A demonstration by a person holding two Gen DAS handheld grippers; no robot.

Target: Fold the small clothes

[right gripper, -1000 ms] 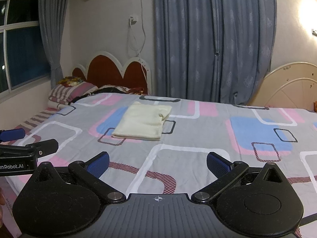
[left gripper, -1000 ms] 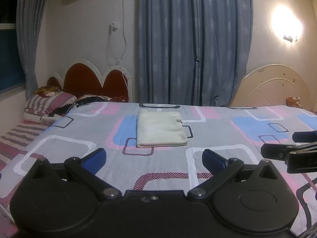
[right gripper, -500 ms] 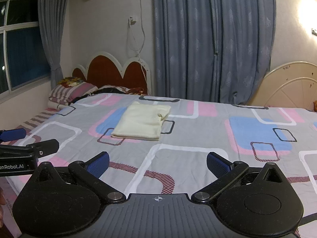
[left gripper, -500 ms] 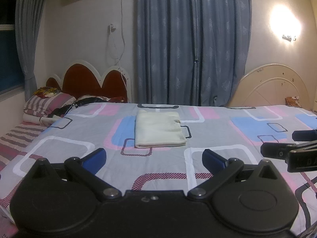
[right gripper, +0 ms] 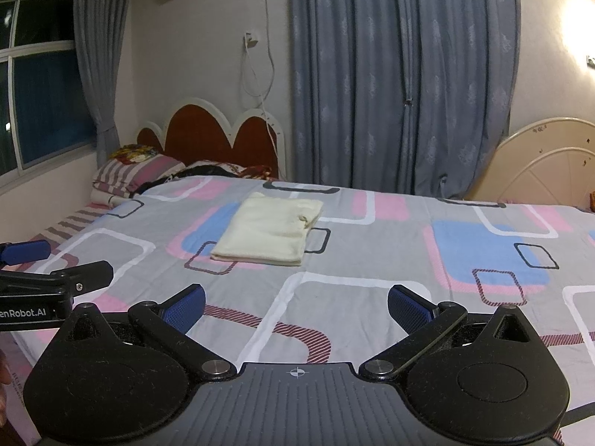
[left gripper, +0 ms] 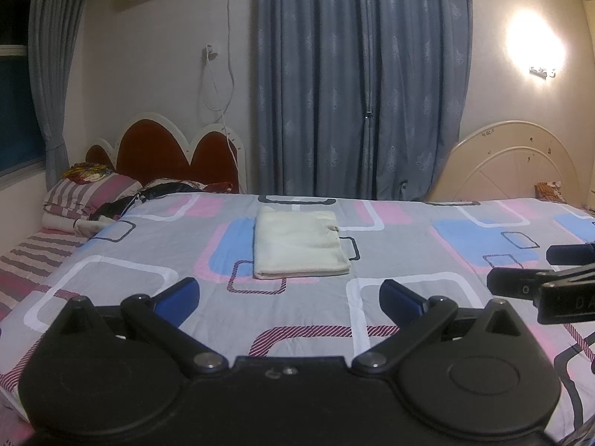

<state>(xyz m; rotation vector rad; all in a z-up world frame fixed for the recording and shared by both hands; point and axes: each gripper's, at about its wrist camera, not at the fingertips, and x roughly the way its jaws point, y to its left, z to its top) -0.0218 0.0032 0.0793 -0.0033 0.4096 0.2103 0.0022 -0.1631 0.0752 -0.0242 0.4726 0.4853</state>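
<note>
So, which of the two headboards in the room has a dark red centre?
The scalloped headboard at the far left, behind the striped pillow, has dark red panels in a white border. The rounded headboard on the right is entirely cream.

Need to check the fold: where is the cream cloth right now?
The cream cloth lies folded on the bedspread, ahead of both open grippers, partly over a blue patch, toward the headboard side.

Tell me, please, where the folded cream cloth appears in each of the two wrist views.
Left wrist: the folded cream cloth lies centre frame, on the bedspread.
Right wrist: the cloth lies left of centre, turned at an angle.
Shared landmark: the red scalloped headboard, behind it to the left.
</note>
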